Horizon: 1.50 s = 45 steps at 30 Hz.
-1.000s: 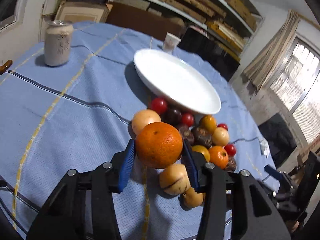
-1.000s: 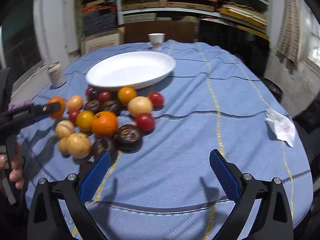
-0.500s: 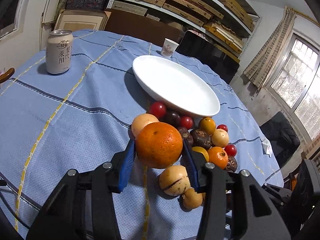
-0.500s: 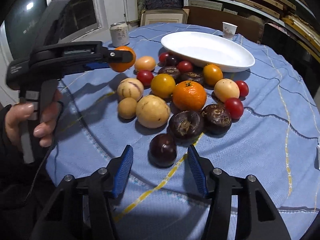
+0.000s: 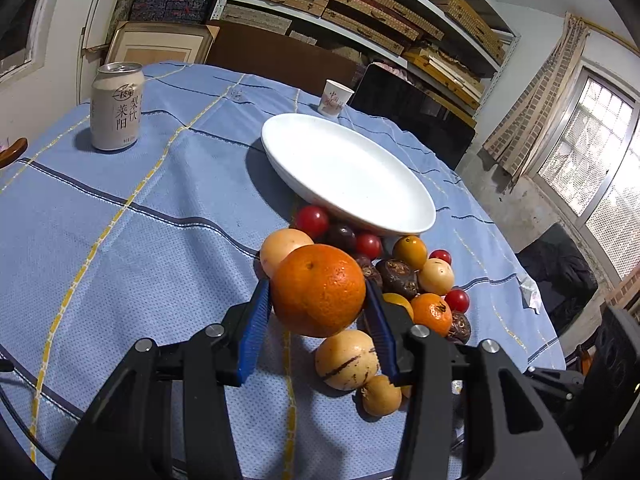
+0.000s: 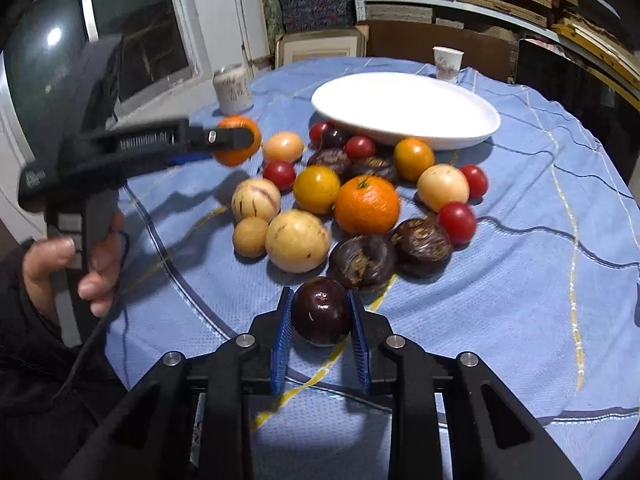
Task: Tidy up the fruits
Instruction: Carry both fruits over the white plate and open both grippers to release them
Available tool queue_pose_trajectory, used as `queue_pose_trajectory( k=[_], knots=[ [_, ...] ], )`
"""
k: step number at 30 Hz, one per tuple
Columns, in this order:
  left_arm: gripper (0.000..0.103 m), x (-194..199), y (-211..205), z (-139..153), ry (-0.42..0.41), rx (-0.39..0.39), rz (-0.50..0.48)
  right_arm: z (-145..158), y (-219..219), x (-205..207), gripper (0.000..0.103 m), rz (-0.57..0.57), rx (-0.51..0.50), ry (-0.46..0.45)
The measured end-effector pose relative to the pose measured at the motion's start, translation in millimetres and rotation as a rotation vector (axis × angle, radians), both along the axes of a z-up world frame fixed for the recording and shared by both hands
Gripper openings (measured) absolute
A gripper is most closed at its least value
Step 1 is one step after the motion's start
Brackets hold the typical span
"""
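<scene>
My left gripper (image 5: 318, 294) is shut on a large orange (image 5: 319, 290) and holds it above the blue cloth, short of the white plate (image 5: 348, 172). In the right wrist view the same gripper (image 6: 240, 140) and orange (image 6: 236, 140) hang left of the fruit pile. My right gripper (image 6: 321, 310) is shut on a dark purple fruit (image 6: 321, 311) at the near edge of the pile. The pile holds a second orange (image 6: 367, 204), red tomatoes (image 6: 457, 217), yellow fruits (image 6: 297, 246) and dark wrinkled fruits (image 6: 362, 262). The plate (image 6: 404, 108) is bare.
A drink can (image 5: 117, 106) stands at the far left of the round table, and it also shows in the right wrist view (image 6: 232, 88). A paper cup (image 5: 335, 98) stands behind the plate. A crumpled paper (image 5: 530, 292) lies near the right edge. Shelves with boxes stand beyond.
My right gripper moved in to the near side of the pile and closed on the dark purple fruit. My left gripper kept hold of the orange and drew slightly nearer the plate.
</scene>
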<state>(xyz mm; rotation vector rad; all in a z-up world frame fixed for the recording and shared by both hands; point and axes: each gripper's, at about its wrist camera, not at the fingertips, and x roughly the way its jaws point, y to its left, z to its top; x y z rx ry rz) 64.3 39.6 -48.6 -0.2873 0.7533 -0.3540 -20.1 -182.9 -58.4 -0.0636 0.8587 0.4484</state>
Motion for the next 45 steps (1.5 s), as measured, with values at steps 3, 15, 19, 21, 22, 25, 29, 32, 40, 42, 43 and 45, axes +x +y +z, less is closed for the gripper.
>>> queue_pose_trajectory(
  k=[3,15,19,21,22,25,29,32,40,42,43,45],
  knots=[
    [0.046,-0.1,-0.2,0.0,0.0,0.004,0.001,4.0,-7.6,2.2,0.027,-0.016,0.009,-0.014],
    [0.046,0.5,-19.0,7.9,-0.007,0.19,0.028,14.9,-23.2,14.1,0.027,-0.075,-0.005,-0.062],
    [0.046,4.4,-21.8,15.0,-0.024,0.207,0.024,21.4,-31.1,23.2,0.027,-0.102,-0.007,-0.074],
    [0.046,7.1,-23.6,20.5,-0.036,0.212,0.02,26.1,-33.8,27.1,0.027,-0.11,-0.009,-0.086],
    [0.046,8.8,-24.9,23.2,-0.042,0.214,0.017,29.4,-36.2,30.1,0.027,-0.116,-0.007,-0.093],
    [0.046,18.1,-28.5,33.1,-0.056,0.214,0.005,39.5,-43.1,42.2,0.027,-0.136,-0.005,-0.11],
    [0.046,39.1,-37.7,54.5,-0.094,0.219,-0.012,59.8,-50.5,67.9,0.027,-0.155,-0.01,-0.147],
    [0.046,61.6,-49.8,74.1,-0.139,0.245,-0.027,77.9,-54.7,92.3,0.027,-0.162,-0.006,-0.181],
    [0.046,159.5,-82.1,78.8,-0.122,0.298,-0.048,89.7,-55.6,193.4,0.027,-0.19,-0.002,-0.187],
    [0.046,178.0,-84.9,71.4,-0.106,0.305,-0.048,81.8,-53.2,218.3,0.027,-0.185,-0.001,-0.168],
    [0.046,191.7,-86.4,64.7,-0.087,0.305,-0.051,74.2,-51.2,236.1,0.027,-0.184,0.001,-0.14],
    [0.046,209.1,-90.3,55.2,-0.055,0.304,-0.06,61.9,-49.3,259.5,0.027,-0.178,0.007,-0.1]
  ],
)
